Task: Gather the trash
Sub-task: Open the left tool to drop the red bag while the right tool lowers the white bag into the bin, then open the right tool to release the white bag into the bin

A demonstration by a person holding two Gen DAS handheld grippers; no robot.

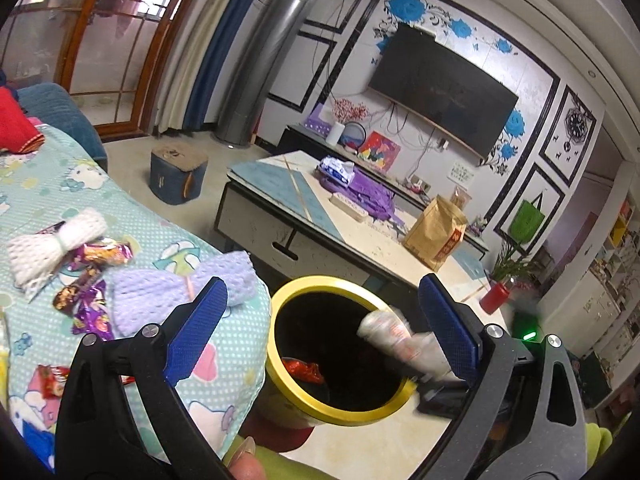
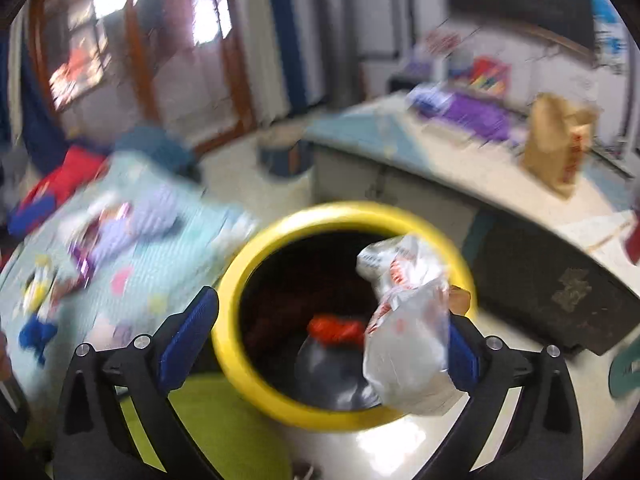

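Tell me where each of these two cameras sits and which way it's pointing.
Left wrist: on the left claw, looking over the yellow-rimmed bin toward the bed and TV wall; its blue fingers gape wide, a fingertip shows below.
Right wrist: on the right claw, blurred, looking down into the bin; a crumpled white wrapper sits at its right finger.
Shared: bin, wrapper, bed, table.

Wall-mounted TV (image 1: 442, 92) above a low cabinet (image 1: 352, 152) — pale tiled floor (image 1: 132, 168), wood-framed glass doors (image 1: 80, 36).
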